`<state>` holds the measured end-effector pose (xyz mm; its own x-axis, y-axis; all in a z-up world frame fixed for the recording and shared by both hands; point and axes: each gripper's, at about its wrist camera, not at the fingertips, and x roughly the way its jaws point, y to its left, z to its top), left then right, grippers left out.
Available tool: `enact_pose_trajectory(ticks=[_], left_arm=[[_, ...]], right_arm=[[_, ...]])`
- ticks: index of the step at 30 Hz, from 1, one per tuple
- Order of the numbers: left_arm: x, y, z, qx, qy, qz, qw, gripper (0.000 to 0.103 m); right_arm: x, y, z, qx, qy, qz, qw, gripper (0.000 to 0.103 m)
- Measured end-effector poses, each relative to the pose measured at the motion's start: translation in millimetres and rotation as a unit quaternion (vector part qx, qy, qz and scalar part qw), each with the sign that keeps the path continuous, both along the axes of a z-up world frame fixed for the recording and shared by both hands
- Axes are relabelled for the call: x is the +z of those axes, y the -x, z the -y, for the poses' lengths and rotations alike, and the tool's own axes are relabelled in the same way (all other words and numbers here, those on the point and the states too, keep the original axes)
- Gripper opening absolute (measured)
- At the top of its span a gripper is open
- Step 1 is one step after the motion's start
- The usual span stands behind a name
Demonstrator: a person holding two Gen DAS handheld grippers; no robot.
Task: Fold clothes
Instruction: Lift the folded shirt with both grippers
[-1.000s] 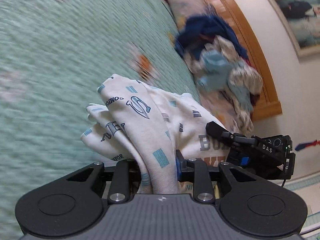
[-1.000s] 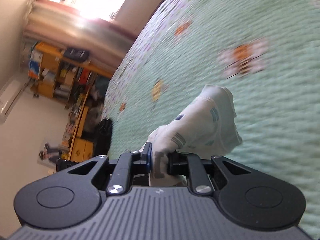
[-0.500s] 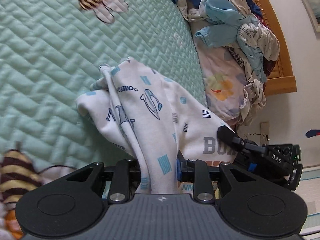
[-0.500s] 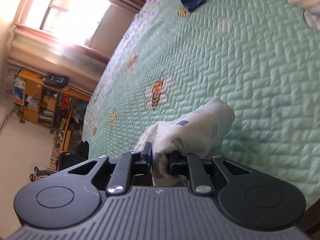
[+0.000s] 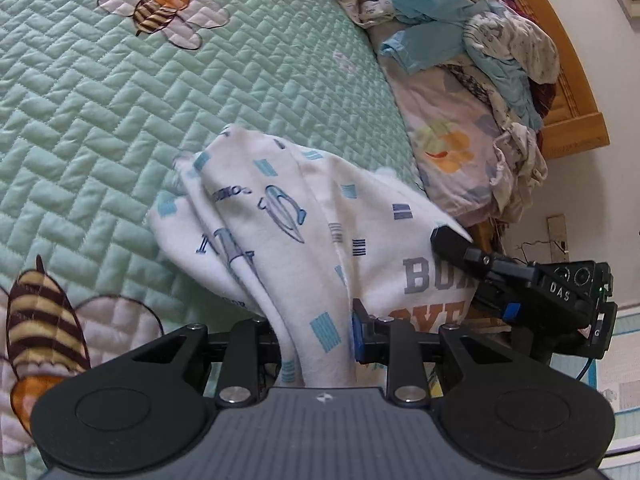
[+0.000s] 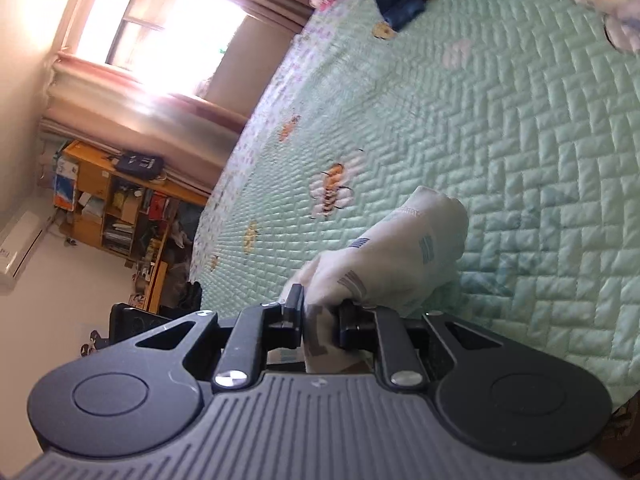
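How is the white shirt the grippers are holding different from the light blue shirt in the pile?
The white shirt has printed blue marks and letters; the light blue shirt looks plain. The white shirt is pinched by the left gripper and right gripper; the light blue shirt lies untouched, crumpled in the clothes pile. Both are unfolded.

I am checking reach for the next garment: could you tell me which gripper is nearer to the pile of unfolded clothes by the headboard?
Right, probably. In the left wrist view, the right gripper is between the left gripper and the pile of unfolded clothes; both clamp the white printed garment.
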<state>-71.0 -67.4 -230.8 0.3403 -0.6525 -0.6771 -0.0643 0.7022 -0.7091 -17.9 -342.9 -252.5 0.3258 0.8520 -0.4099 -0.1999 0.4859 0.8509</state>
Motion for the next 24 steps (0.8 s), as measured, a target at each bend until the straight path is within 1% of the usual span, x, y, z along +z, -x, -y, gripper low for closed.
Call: enact_pose_trajectory(ticks=[2,4,7,10,12,17,20,24], left_arm=[[8,7,3,-0.009,-0.013,0.008,0.9998,0.029],[15,12,6,-0.024,-0.038,0.019,0.9988,0.029],[23,18,5,-0.041,-0.071,0.031,0.9962,0.029],[28,23,1,-0.047,-0.088,0.044,0.9940,0.029],[32,27,-1,-0.048,-0.091,0.049,0.9935,0.029],[48,46,-9,-0.043,-0.092,0.057,0.9932,0.029],[59,61,-19,-0.040,-0.106,0.065,0.9915,0.029],[79,87,-44,-0.013,-0.117,0.079,0.9900,0.029]], right_arm=[[5,5,0,0.003,-0.006,0.009,1.000,0.018],[3,10,-2,0.006,-0.012,0.012,1.000,0.018],[-3,15,-6,0.008,-0.021,0.009,1.000,0.018],[-10,19,-12,0.009,-0.029,0.003,1.000,0.018],[-9,21,-15,0.011,-0.030,0.003,1.000,0.018],[5,30,-22,0.015,-0.031,0.005,0.999,0.018],[12,40,-39,0.022,-0.037,0.010,0.999,0.018],[23,55,-67,0.036,-0.047,0.017,0.998,0.018]])
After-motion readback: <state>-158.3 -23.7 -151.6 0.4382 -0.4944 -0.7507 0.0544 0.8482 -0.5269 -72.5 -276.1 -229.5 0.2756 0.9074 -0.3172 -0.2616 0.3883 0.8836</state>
